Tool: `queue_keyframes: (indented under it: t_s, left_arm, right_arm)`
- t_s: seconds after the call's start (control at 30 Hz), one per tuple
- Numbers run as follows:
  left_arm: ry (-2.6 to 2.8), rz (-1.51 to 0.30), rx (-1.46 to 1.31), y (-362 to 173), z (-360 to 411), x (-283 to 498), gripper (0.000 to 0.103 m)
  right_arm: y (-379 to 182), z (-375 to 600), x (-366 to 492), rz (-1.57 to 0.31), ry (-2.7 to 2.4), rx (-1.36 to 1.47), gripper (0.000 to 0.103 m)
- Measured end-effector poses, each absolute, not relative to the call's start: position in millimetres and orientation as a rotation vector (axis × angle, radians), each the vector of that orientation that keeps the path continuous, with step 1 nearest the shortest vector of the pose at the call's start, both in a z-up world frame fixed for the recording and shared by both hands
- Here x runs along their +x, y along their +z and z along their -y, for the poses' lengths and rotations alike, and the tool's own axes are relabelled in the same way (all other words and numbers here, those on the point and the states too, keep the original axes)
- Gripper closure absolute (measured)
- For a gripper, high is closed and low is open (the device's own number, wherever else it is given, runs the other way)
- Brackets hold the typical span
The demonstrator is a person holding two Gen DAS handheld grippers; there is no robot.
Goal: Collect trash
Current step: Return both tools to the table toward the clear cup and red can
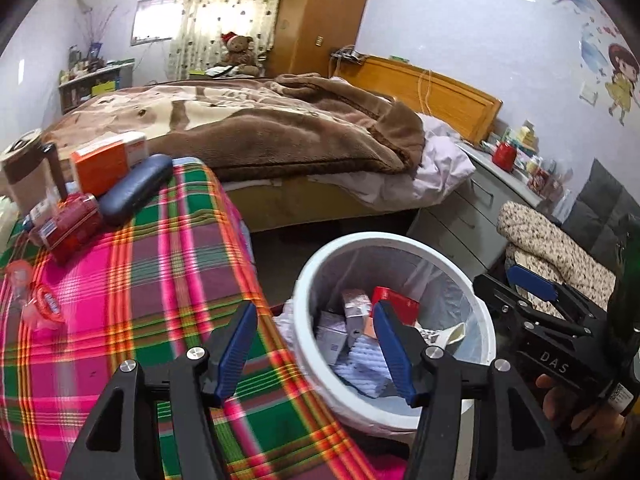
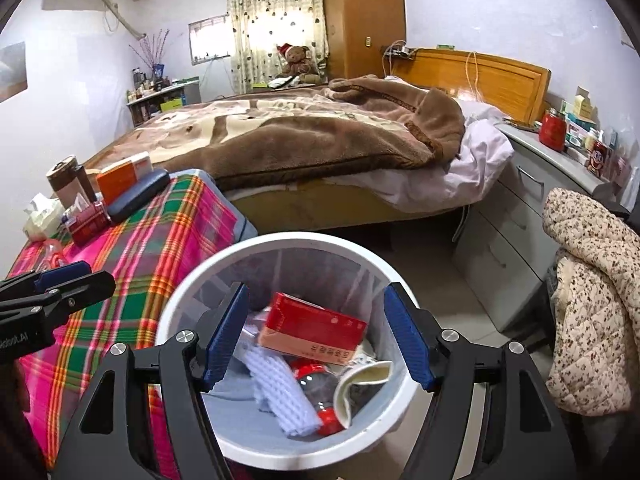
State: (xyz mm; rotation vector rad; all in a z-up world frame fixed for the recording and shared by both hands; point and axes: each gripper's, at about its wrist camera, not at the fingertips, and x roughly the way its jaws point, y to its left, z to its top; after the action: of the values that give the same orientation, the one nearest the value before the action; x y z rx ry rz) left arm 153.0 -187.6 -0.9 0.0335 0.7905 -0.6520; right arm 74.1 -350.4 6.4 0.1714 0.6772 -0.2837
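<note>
Hovering over the white bin (image 2: 276,242), right tongs (image 2: 316,336) parted, empty.

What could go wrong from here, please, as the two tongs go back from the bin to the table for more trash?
1. The white bin stands tight against the plaid tablecloth; a swing of the left tongs might knock it.
2. The open left and right tongs are close together over the bin and could collide.
3. The clear wrapper near the table edge looks flimsy and could slip or be pushed off.
</note>
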Motion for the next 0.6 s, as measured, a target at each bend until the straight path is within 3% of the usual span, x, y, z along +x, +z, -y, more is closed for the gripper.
queue_keyframes:
  t_s: [0.6]
  left_arm:
    - [-0.372, -0.750, -0.075, 7, 45, 198, 0.039]
  right_arm:
    - [10, 279, 116, -0.652, -0.120, 0.152, 0.032]
